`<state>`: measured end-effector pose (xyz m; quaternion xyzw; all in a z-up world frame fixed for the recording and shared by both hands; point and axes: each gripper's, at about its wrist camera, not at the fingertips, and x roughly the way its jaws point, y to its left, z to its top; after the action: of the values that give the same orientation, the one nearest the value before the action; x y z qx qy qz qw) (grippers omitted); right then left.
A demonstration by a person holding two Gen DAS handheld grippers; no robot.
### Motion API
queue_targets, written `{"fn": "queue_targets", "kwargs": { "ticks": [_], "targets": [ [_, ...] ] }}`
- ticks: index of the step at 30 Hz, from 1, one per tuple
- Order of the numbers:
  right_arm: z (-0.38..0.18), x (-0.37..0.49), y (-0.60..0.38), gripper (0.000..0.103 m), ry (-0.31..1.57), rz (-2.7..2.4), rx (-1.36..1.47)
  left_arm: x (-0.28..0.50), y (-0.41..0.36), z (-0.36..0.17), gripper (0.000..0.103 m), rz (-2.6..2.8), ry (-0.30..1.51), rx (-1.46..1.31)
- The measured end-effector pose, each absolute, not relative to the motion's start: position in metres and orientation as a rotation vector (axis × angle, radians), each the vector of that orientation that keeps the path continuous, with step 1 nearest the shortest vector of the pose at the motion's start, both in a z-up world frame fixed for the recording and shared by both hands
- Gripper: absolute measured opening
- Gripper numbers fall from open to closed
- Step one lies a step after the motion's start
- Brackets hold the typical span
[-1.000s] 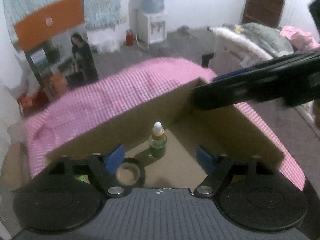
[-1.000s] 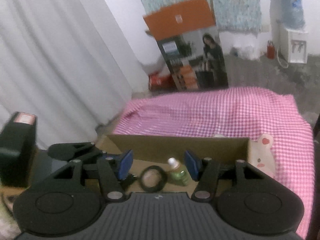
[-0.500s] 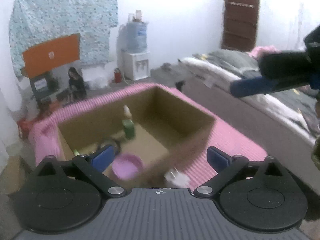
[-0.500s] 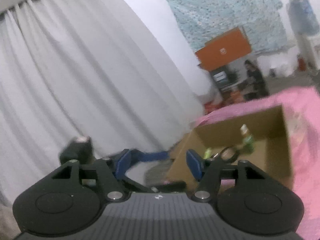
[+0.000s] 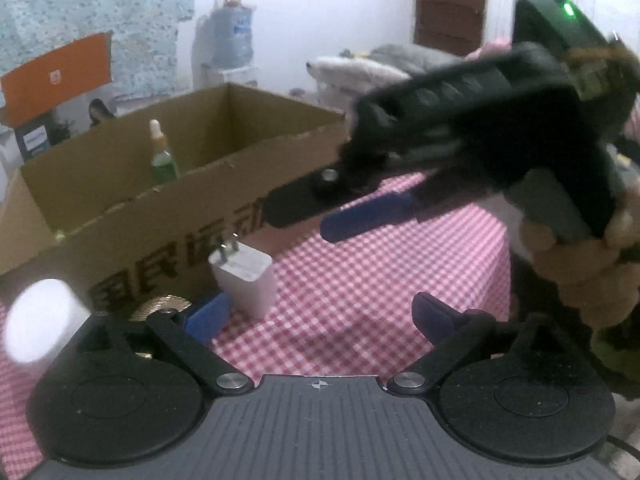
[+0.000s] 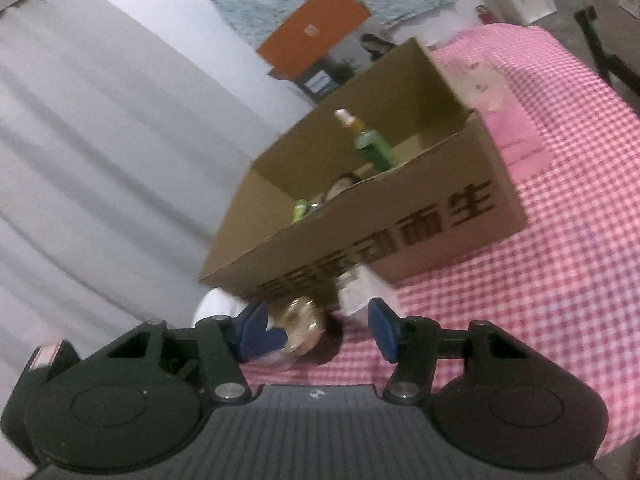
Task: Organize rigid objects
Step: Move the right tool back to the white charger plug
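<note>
The left gripper [image 5: 318, 314] tilts down over the checked cloth [image 5: 360, 280], jaws wide and empty, a white plug adapter [image 5: 244, 280] just beside its left finger. The right gripper [image 6: 316, 328], rolled sideways, is closing with nothing gripped; a gold disc [image 6: 304, 320] lies ahead of it, against the cardboard box [image 6: 400, 232] holding a green bottle [image 6: 370, 144].

"动而生" on cardboard box [image 6: 420, 236]

Left gripper [image 5: 318, 312] gapes wide (nothing between); right gripper [image 6: 320, 326], hand-held, is closing, pads bare.
</note>
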<state>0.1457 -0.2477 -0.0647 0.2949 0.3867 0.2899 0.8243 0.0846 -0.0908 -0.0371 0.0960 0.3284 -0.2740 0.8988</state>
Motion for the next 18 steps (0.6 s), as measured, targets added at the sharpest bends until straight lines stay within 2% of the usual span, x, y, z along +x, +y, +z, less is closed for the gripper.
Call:
{"fn": "queue_targets", "kwargs": {
  "ticks": [10,18],
  "targets": [
    [-0.091,0.188,-0.229,0.048,0.952,0.646,0.543,0.107,-0.098,-0.057,0.094,-0.496,0.762,0.178],
    [-0.108,0.211,-0.219,0.031,1.030,0.692,0.538,0.122,-0.103,-0.066,0.091,-0.466,0.794,0.146]
  ]
}}
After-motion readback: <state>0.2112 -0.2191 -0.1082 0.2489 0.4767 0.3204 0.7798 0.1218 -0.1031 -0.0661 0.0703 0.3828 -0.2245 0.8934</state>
